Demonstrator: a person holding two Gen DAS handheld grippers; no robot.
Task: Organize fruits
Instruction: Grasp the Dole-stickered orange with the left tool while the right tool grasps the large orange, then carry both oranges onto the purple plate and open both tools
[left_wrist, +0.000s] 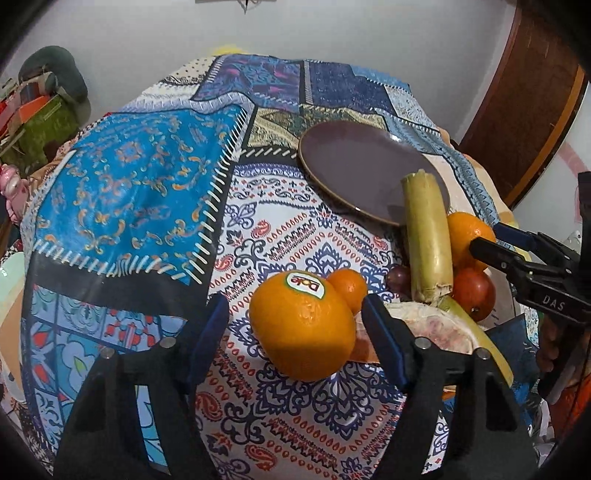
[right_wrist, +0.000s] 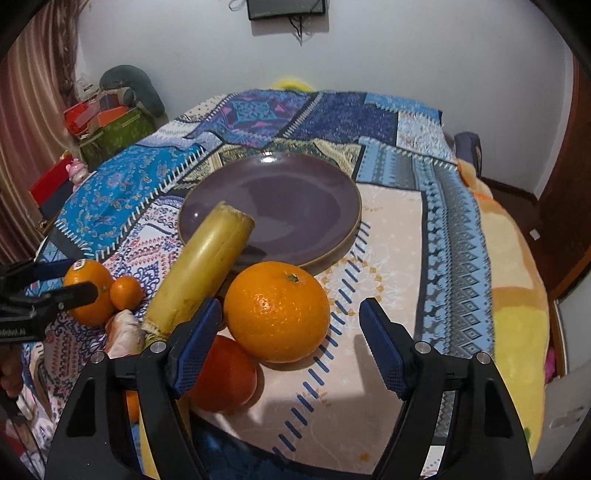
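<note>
A purple plate (left_wrist: 362, 166) (right_wrist: 291, 206) lies empty on the patterned cloth. In the left wrist view my open left gripper (left_wrist: 295, 332) straddles a large orange with a Dole sticker (left_wrist: 303, 328); a small mandarin (left_wrist: 349, 288) sits behind it. In the right wrist view my open right gripper (right_wrist: 291, 339) straddles another large orange (right_wrist: 277, 310). A yellow-green sugarcane piece (right_wrist: 203, 266) (left_wrist: 426, 232) leans over the pile. A red-orange fruit (right_wrist: 225, 376) (left_wrist: 474, 291) lies beside it. A peeled pomelo piece (left_wrist: 432, 328) (right_wrist: 125, 332) lies nearby.
A dark grape (left_wrist: 399, 277) lies by the cane. The patterned cloth (left_wrist: 147, 184) covers a table. Boxes and a green bin (right_wrist: 110, 125) stand at the far left by the wall. The table edge drops off at the right, with a yellow blanket (right_wrist: 513, 295).
</note>
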